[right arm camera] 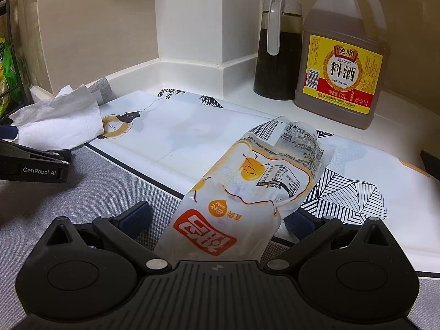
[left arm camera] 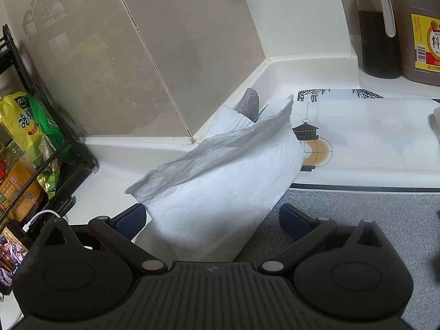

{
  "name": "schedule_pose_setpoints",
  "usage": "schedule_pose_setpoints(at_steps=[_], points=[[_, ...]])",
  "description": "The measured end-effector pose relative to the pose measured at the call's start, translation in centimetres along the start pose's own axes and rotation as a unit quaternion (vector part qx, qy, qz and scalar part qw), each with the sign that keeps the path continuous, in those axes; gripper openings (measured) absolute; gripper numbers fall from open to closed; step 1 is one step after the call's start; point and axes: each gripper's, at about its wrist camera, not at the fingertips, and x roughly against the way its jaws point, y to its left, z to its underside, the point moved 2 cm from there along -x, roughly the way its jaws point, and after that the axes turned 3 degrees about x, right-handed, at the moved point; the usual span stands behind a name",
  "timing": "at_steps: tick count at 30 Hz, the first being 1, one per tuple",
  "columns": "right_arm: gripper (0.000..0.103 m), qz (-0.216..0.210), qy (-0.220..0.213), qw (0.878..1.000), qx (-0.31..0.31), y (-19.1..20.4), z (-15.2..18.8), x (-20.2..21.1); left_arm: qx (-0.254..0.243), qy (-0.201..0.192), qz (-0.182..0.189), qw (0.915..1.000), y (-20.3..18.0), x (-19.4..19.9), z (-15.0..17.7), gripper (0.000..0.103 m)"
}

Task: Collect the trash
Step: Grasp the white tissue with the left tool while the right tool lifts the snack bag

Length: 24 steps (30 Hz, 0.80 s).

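Left tool [left arm camera: 211, 220] first: its blue pads are spread wide with the white paper towel [left arm camera: 220, 170] lying between them, not yet pinched. The towel is a loose, crumpled sheet on the bench, draped toward the back corner where the wall panels meet, one edge lapping onto the printed mat [left arm camera: 371, 137]. Over to the right tool [right arm camera: 217, 220]: also spread, straddling the near end of a clear plastic food wrapper [right arm camera: 247, 176] that slopes up and away across the mat's front edge.

So both pieces of trash sit inside open jaws, and the step in hand looks like the close. To do it well, I'd judge each tool should squeeze low and square on the bulk of its item: the towel is soft and will bunch, so catch several layers; the wrapper is slick and springy, so bite on the crumpled neck rather than the smooth printed face.

Around them: a grey woven cloth [right arm camera: 110, 192] covers the front of the bench, and something with a mesh surface [left arm camera: 249, 104] pokes out behind the towel, worth not snagging. At the back right stand a dark liquid dispenser [right arm camera: 275, 55] and a big cooking-wine jug [right arm camera: 343, 74], well apart from the wrapper. A black rack with packets [left arm camera: 30, 137] sits at the left edge, near the towel.
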Motion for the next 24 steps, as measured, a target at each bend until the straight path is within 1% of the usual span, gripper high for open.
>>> schedule_pose_setpoints(at_steps=[18, 22, 24], points=[[0.103, 0.001, 0.0, 1.0, 0.001, 0.06, 0.0, -0.01, 0.0, 0.0, 0.0, 1.0, -0.02, -0.04, -0.01, 0.103], [0.103, 0.001, -0.001, 1.0, 0.002, 0.08, -0.02, -0.04, -0.007, -0.002, -0.001, 1.0, -0.17, 0.05, 0.01, 0.103], [0.103, -0.001, -0.002, 1.0, -0.001, -0.03, 0.01, -0.01, -0.018, -0.007, 0.0, 0.9998, -0.32, 0.3, 0.13, 0.103]])
